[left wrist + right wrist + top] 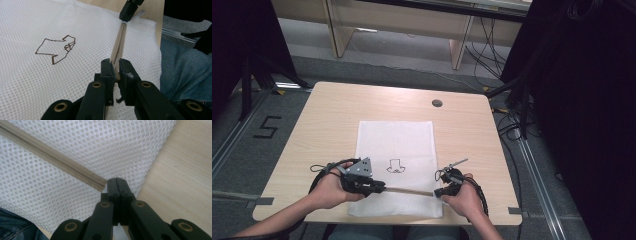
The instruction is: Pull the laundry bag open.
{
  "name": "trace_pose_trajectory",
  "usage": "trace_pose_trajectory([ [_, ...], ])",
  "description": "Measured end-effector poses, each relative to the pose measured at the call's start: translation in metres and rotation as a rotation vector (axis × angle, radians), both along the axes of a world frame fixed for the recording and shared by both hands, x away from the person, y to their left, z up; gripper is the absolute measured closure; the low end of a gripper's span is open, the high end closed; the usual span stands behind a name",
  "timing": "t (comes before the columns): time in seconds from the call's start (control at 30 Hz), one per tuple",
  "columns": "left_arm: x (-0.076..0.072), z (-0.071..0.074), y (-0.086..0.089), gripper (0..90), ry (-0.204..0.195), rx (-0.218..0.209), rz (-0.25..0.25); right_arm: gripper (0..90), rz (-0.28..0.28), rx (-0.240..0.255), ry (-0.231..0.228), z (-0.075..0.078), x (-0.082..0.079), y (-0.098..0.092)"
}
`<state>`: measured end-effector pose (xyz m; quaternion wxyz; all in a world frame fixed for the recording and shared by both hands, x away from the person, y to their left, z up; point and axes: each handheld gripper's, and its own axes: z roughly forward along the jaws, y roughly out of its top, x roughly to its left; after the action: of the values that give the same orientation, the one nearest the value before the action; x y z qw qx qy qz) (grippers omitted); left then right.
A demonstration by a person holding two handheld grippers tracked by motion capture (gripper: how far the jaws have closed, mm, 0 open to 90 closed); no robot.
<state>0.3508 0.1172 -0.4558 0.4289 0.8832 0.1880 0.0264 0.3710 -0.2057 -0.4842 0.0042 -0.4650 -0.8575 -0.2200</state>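
L gripper [115, 71] jaws pinch tan zipper [119, 42] of white mesh bag [395, 145], lower centre; R gripper [117, 181] jaws pressed together on the bag's end. Zip travel left: can't tell.

Both forearms in from the near edge, hands low and level, turned inward toward each other. Left tongs [379, 188] pointing right, jaws nearly together with a thin gap between the pads. Right tongs [437, 192] pointing left, jaws pressed fully together, wrist angled slightly inward.
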Motion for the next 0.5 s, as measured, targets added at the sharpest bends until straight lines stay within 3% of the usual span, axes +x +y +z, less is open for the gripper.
trace_pose_trajectory([
  [0.03, 0.0, 0.001, 0.001, 82.2, -0.007, 0.014, -0.002, 90.0, -0.002, 0.001, -0.002, 0.0, 0.0, 0.0],
  [0.07, -0.001, 0.0, 0.001, 82.2, 0.004, -0.005, 0.004, 90.0, -0.001, 0.0, -0.002, 0.0, 0.0, 0.0],
  [0.1, 0.001, 0.001, 0.002, 82.2, -0.016, 0.01, -0.009, 90.0, -0.001, 0.0, -0.001, 0.0, 0.0, 0.0],
  [0.2, -0.002, 0.001, 0.004, 82.1, 0.0, -0.006, 0.014, 90.0, -0.001, 0.002, 0.0, 0.0, 0.0, 0.0],
  [0.23, 0.0, 0.002, 0.005, 82.2, -0.015, 0.007, -0.003, 90.0, -0.001, 0.0, 0.0, 0.0, 0.0, 0.0],
  [0.3, -0.002, 0.001, 0.006, 82.2, 0.003, -0.008, 0.014, 90.0, 0.0, -0.002, 0.0, 0.0, 0.0, 0.0],
  [0.33, -0.001, 0.001, 0.008, 82.2, -0.007, 0.008, 0.008, 90.0, 0.0, -0.001, 0.0, 0.0, 0.0, 0.0],
  [0.5, -0.002, 0.001, 0.012, 82.2, -0.002, 0.003, 0.015, 90.0, 0.0, -0.001, 0.002, 0.0, 0.0, 0.0],
])
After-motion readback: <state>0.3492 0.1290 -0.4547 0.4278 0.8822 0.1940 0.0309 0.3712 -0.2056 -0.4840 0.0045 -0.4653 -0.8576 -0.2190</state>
